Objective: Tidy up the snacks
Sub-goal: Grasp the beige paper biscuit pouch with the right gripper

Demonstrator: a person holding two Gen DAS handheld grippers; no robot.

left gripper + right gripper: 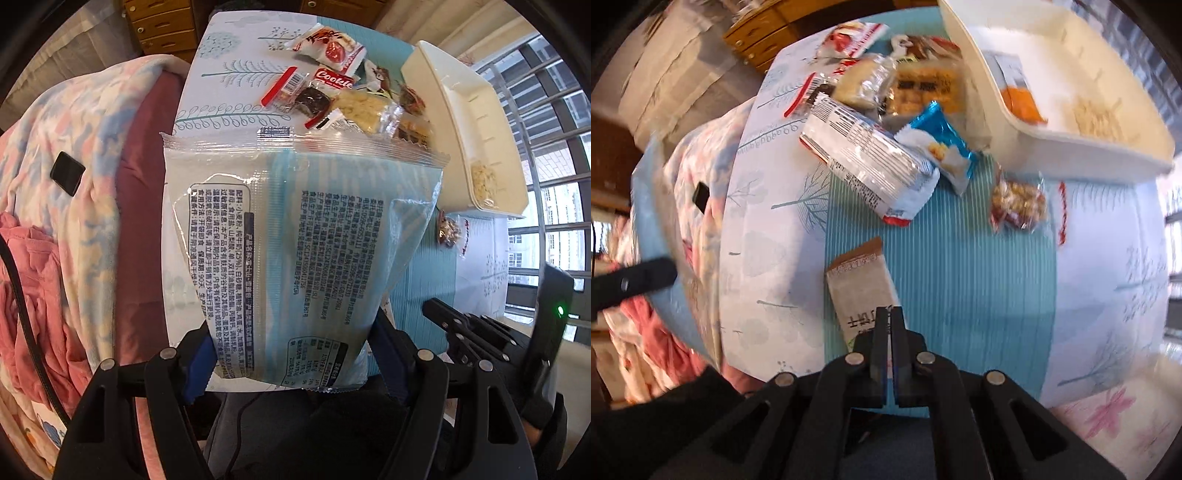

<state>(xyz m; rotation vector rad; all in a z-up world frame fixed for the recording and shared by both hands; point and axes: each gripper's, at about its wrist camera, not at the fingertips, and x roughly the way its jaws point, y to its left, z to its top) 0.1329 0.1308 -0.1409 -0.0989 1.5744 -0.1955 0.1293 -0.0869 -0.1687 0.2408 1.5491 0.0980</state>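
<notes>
Left tool is clamped on the lower end of a big pale-blue bag, bag held up clear of the bench, printed back toward the camera. Right tool has its fingers pressed together, a tan packet lying just under the tips; can't tell if it's pinched or only beneath. White bin sits on the bench's far right side, some snacks already in it; loose pile of packets just left of the bin. Likely next: bag into the bin. Grip is low and the bag is floppy, so carry it level, clear the bin's near wall, let go only once it's inside. Keep the right tool out of the path.
</notes>
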